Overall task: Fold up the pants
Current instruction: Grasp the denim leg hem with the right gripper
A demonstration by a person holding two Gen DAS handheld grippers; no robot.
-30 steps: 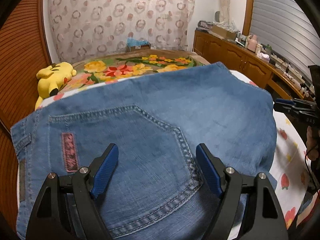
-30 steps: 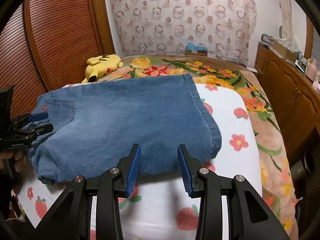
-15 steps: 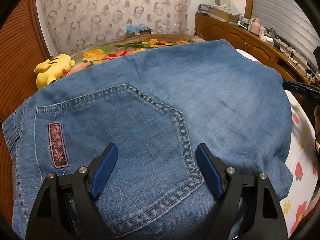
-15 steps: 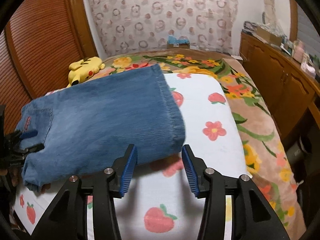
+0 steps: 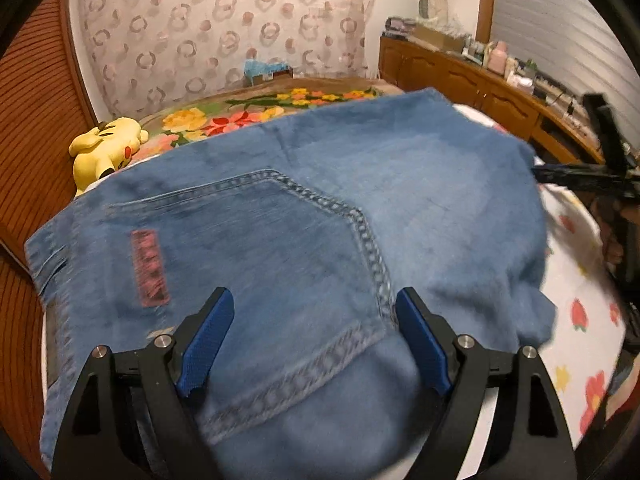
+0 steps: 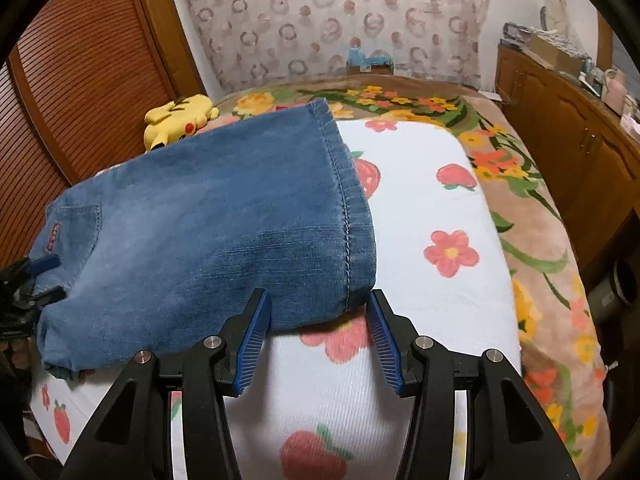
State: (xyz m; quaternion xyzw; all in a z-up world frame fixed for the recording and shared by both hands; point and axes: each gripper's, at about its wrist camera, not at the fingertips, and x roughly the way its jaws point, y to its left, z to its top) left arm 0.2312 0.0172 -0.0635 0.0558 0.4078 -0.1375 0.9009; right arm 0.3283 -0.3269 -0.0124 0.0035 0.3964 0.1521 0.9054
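Lying folded on the white strawberry-print sheet (image 6: 432,264) of the bed, the blue jeans (image 6: 200,232) sit toward your left, back pocket (image 5: 256,264) up, with the hemmed leg end (image 6: 344,208) facing the bare right part of the sheet.

Your left tongs (image 5: 312,332) stand spread wide above the pocket area, blue pads (image 5: 208,336) well apart and clamping nothing; the denim runs under them, and the picture is blurred there, so you probably cannot judge whether the pad tips brush the cloth. A pink label (image 5: 150,268) is sewn on the pocket, to the left of the left pad.

Your right tongs (image 6: 316,312) are half parted, and their jaws have just been opening. They straddle the near corner of the hem: the left pad (image 6: 252,340) lies against the denim's near edge, the right pad (image 6: 382,340) stands just clear over the sheet. No fold of cloth is pinched between them, so they are released.

From the left wrist view you see the right tongs at the far right edge of the jeans; from the right wrist view the left tongs appear at the pocket end, far left.

A yellow Pikachu plush (image 6: 180,118) lies beyond the jeans beside the slatted wooden door (image 6: 80,72). A floral blanket (image 6: 532,208) covers the bed past the sheet, and a wooden cabinet (image 6: 568,128) runs along the right.
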